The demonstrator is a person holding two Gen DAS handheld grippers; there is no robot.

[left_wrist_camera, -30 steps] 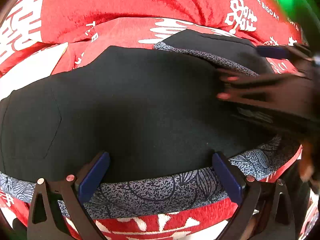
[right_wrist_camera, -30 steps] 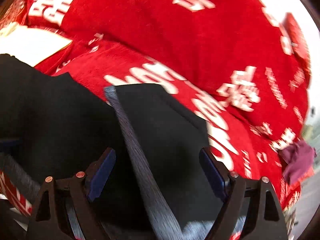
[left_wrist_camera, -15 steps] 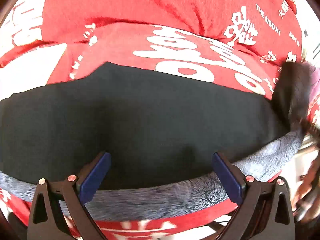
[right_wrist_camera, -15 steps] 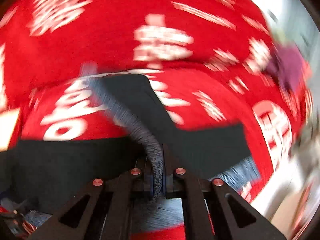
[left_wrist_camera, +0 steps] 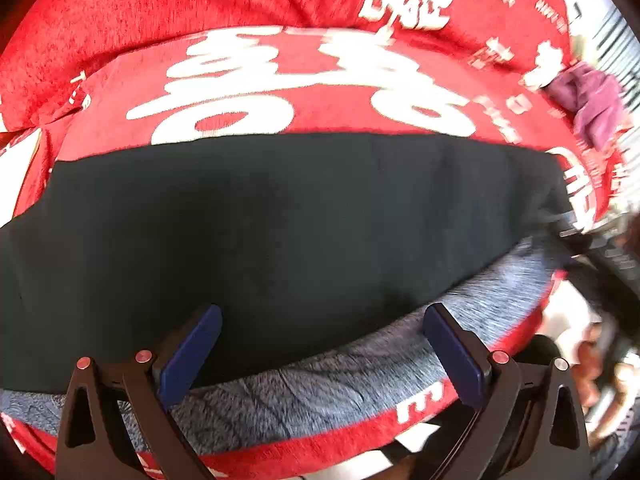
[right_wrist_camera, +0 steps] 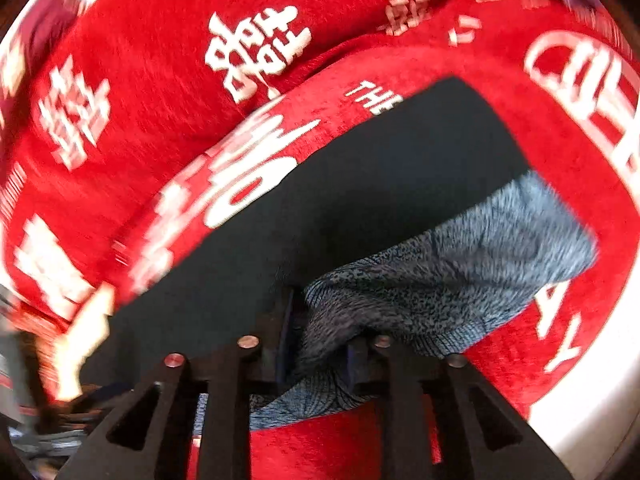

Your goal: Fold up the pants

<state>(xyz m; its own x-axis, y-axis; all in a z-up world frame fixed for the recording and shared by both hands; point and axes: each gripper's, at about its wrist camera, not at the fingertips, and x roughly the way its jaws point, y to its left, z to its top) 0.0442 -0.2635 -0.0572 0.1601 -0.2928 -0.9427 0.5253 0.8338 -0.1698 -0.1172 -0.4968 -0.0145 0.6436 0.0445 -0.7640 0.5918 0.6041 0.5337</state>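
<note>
Black pants [left_wrist_camera: 280,232] with a grey patterned band [left_wrist_camera: 320,384] lie spread across a red cloth with white lettering. My left gripper [left_wrist_camera: 320,344] is open, its blue pads [left_wrist_camera: 188,356] resting over the near edge of the pants. In the right wrist view the pants [right_wrist_camera: 360,184] stretch away from my right gripper [right_wrist_camera: 318,340], which is shut on the grey patterned band [right_wrist_camera: 440,272] and holds it bunched between the pads.
The red cloth [left_wrist_camera: 280,80] covers the whole surface, with a raised fold behind the pants. A purple garment [left_wrist_camera: 592,100] lies at the far right. The other gripper and a hand show at the right edge [left_wrist_camera: 600,280].
My right gripper closed on the grey band and pulled it out to the right. The pants now lie stretched out flat and wide. My left gripper stayed open in place.
</note>
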